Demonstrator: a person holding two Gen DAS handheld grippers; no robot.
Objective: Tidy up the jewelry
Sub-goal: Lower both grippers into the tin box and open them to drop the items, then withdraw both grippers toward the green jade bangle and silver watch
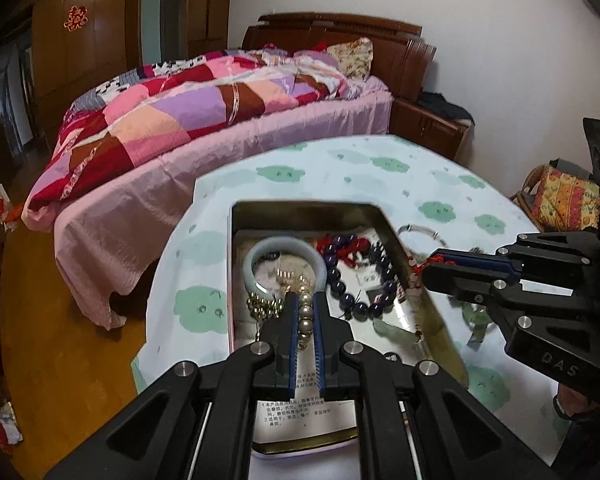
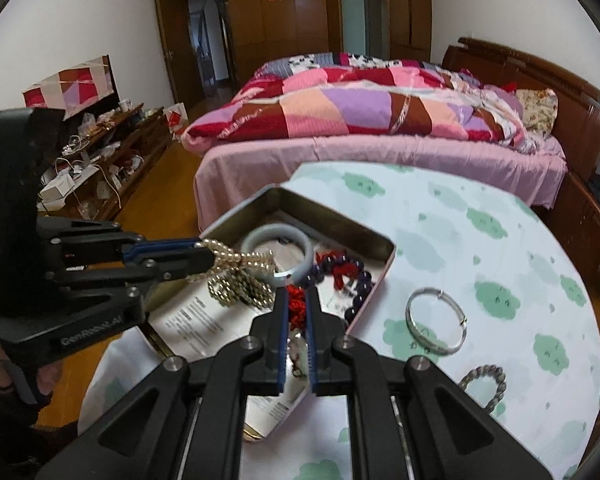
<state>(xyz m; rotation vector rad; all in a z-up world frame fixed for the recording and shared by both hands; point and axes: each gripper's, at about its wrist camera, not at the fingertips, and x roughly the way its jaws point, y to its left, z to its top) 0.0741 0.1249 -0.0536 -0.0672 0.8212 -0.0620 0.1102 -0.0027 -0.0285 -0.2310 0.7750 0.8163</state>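
The landmark is the open metal tin (image 1: 384,216) on the round table (image 1: 340,168) with its cloud-print cloth, and the bed (image 1: 220,128) with a patchwork quilt stands beyond the tin's far side; inside the tin lie a pale jade bangle (image 1: 260,252) toward its left wall, a dark purple bead bracelet (image 1: 344,300) with a red knotted cord (image 1: 332,246) toward its right wall, and a printed paper sheet (image 2: 188,320) lining the bottom; outside the tin, just past its right wall on the cloth, lies a silver bangle (image 2: 436,320), and nearer the viewer than that a grey bead bracelet (image 2: 484,384); the jade bangle and a heap of gold beads crowd the spot under the left gripper (image 1: 305,304); that gripper tilts down over the tin's near-left part, jaws clenched on a gold pearl bead strand (image 1: 305,320), whose held part runs lengthwise along the fingers while loops hang from the tip into the tin; the right gripper (image 2: 296,300) comes in over the tin's right wall, also tilted down, jaws clenched on a red cord pendant (image 2: 296,304), its cord running along the fingers and its pale stones hanging below; a person's hand (image 2: 40,376) shows at the left gripper's handle.
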